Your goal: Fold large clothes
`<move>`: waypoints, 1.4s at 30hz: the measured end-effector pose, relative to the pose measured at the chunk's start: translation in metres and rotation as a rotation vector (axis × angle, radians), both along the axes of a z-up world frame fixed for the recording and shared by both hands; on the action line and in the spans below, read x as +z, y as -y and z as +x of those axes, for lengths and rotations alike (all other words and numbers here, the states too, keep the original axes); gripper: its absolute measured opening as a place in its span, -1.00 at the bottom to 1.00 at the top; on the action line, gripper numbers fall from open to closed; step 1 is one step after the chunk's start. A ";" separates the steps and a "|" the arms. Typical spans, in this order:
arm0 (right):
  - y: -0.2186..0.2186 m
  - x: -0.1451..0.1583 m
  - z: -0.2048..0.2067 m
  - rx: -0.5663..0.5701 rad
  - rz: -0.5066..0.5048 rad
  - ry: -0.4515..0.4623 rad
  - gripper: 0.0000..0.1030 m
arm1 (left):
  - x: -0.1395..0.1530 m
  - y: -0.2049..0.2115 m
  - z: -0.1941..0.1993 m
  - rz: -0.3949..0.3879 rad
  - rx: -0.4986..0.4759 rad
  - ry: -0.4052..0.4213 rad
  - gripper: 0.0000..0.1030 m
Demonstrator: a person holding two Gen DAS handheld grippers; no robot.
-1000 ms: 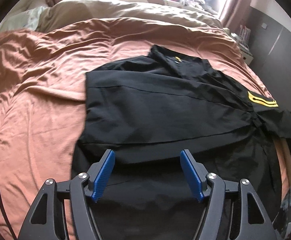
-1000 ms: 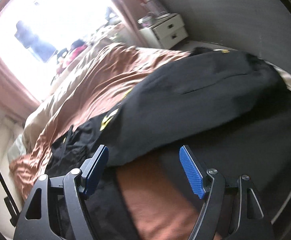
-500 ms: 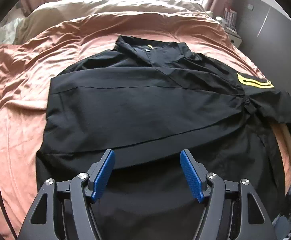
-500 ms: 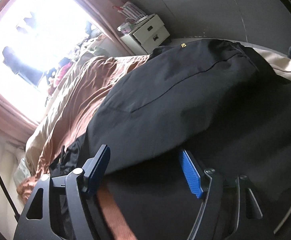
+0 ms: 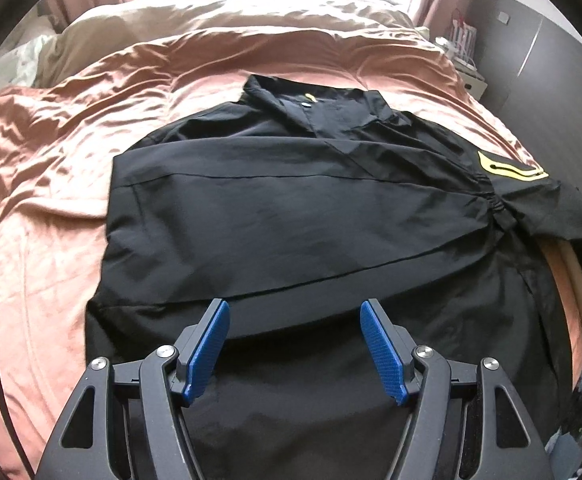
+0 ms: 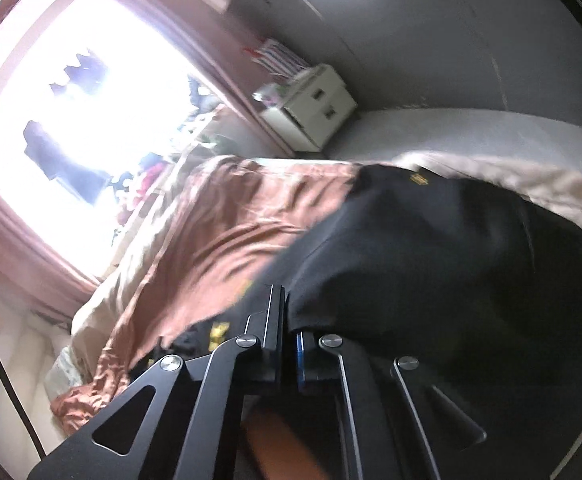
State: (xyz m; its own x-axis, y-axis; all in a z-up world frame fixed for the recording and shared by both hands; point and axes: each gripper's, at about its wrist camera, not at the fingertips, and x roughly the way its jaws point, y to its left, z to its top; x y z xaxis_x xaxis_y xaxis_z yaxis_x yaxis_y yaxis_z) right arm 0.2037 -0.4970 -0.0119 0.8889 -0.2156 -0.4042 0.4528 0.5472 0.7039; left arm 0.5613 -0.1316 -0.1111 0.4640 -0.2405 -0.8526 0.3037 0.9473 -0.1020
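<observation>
Left wrist view shows a black shirt (image 5: 291, 216) spread on a bed, its collar (image 5: 287, 98) at the far end and one side folded across the body toward the right. A yellow sleeve patch (image 5: 507, 166) sits at the right edge, where the sleeve hangs toward the side of the bed. The left gripper (image 5: 294, 344) hovers over the near hem with its blue pads (image 5: 207, 348) wide apart and nothing between them.

In the right wrist view, which is tilted and blurred, the right gripper (image 6: 289, 312) has its jaws pressed together on an edge of the same shirt (image 6: 431, 264), and the dark cloth bulges up to the right of the fingers.

Under the shirt lies a wrinkled copper-coloured blanket (image 5: 51, 168), with a beige duvet (image 5: 227, 16) beyond it at the far end. Past the bed's right side stands a white drawer unit (image 6: 311, 108) against a grey wall (image 6: 431, 28). A bright window (image 6: 71, 92) with pink curtains fills the far end of the room.
</observation>
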 end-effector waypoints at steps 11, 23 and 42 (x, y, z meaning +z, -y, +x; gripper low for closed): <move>-0.104 0.097 0.052 0.186 -0.170 0.063 -0.98 | 0.012 -0.060 -0.013 -0.036 0.060 0.012 0.35; -0.169 0.132 0.131 0.389 -0.256 0.072 -0.98 | 0.010 -0.164 -0.030 -0.073 0.163 0.013 0.35; -0.245 0.044 0.317 0.663 -0.230 -0.175 -0.97 | -0.031 -0.310 -0.065 -0.101 0.319 -0.030 0.35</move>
State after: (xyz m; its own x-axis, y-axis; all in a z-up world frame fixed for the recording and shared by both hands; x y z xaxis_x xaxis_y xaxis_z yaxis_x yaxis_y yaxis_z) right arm 0.5211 -0.2520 0.0325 0.7886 0.2502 -0.5618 0.0693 0.8716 0.4854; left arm 0.4962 0.1788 -0.1422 0.5046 -0.1710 -0.8462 -0.0113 0.9788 -0.2045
